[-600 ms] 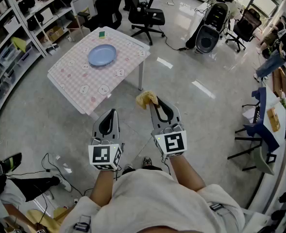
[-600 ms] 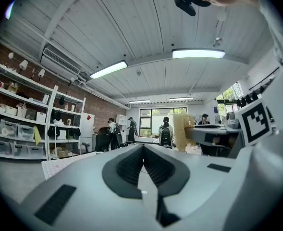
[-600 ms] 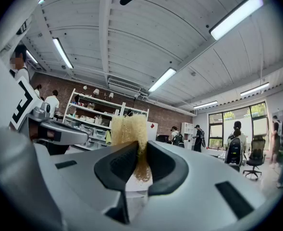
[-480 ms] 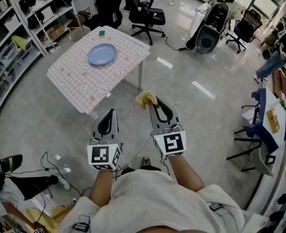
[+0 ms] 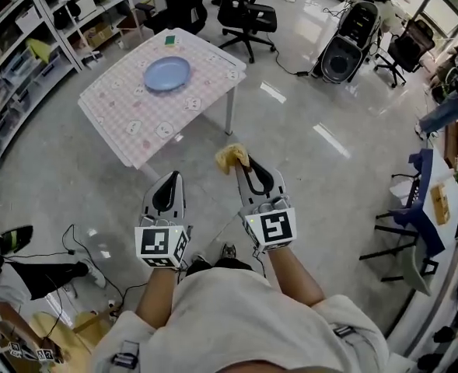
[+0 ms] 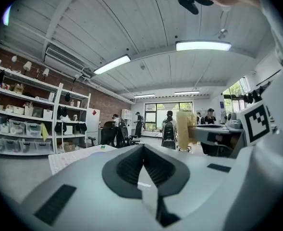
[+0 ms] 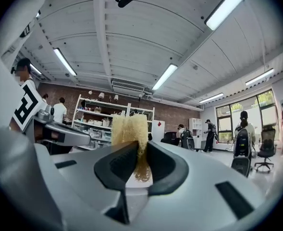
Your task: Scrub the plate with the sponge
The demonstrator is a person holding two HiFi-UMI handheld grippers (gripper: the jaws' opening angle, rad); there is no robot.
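Field note, from where I stand short of the table (image 5: 127,127). The table has a pink checked cloth and stands ahead and to my left, well apart from both grippers.

The plate (image 5: 166,74) is blue and round. It lies flat on the table's far half, with nothing on it. A small green block (image 5: 171,42) sits beyond it at the table's far edge; I cannot tell what it is.

The right gripper (image 5: 244,166) is over the floor on the near side of the table, off its right corner. Its jaws are clamped on the sponge (image 5: 232,158), a yellow, frayed piece that sticks up past the tips. In the right gripper view the pads pinch its lower part.

The left gripper (image 5: 171,177) is beside the right one, closer to the table's near edge. Its jaws are closed together with nothing between them.

Both grippers point level toward the table.

Shelves (image 5: 26,45) run along the table's left side. Black office chairs (image 5: 248,14) stand behind it.
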